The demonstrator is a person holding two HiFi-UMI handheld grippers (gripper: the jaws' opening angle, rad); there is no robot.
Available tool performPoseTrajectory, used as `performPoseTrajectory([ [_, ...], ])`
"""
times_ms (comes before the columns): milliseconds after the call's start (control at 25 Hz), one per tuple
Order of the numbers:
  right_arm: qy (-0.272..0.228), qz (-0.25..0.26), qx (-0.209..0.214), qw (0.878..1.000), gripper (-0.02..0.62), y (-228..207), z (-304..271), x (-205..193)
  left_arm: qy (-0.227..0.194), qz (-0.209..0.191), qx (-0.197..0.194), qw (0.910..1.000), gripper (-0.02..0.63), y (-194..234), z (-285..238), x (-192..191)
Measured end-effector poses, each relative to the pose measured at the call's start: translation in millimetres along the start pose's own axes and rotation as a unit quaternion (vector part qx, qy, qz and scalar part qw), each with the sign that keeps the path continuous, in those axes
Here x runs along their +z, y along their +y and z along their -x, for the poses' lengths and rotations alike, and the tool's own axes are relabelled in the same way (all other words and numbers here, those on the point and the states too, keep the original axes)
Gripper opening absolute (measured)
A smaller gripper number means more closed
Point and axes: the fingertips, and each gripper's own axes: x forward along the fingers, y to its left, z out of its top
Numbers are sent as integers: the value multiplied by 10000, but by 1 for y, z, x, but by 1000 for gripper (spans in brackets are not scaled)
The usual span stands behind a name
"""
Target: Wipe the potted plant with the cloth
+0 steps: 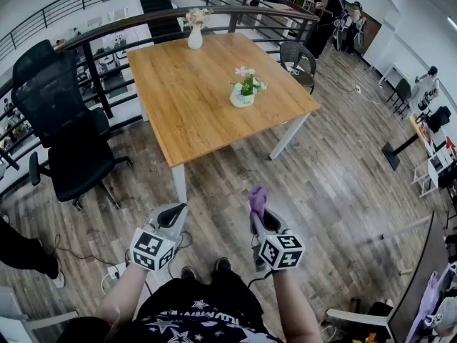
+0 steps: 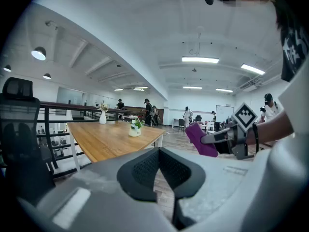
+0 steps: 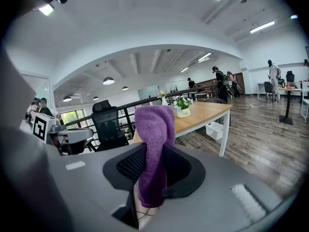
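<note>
A small potted plant (image 1: 245, 90) with white flowers in a pale pot stands near the right edge of the wooden table (image 1: 193, 98); it also shows as the potted plant (image 2: 134, 127) and the potted plant (image 3: 182, 107) in the two gripper views. My right gripper (image 1: 258, 209) hangs over the floor in front of the table, shut on a purple cloth (image 3: 153, 149) that sticks up between its jaws; the cloth (image 1: 258, 199) is well short of the plant. My left gripper (image 1: 175, 219) is beside it at the left, shut and empty.
A white vase with flowers (image 1: 195, 33) stands at the table's far edge. A black office chair (image 1: 61, 131) is left of the table, a grey chair (image 1: 298, 59) at its far right. A dark railing (image 1: 86, 41) runs behind. Cables and a power strip (image 1: 113, 270) lie on the floor.
</note>
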Motion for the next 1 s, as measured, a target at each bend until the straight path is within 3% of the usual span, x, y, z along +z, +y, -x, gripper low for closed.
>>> performPoseTrajectory([
  [640, 91, 74, -109, 9999, 98, 14, 1, -9, 35, 53, -118, 9999, 2, 7, 9, -8],
  [1000, 178, 49, -276, 9995, 97, 21, 10, -30, 127, -141, -82, 9998, 2, 18, 13, -16],
])
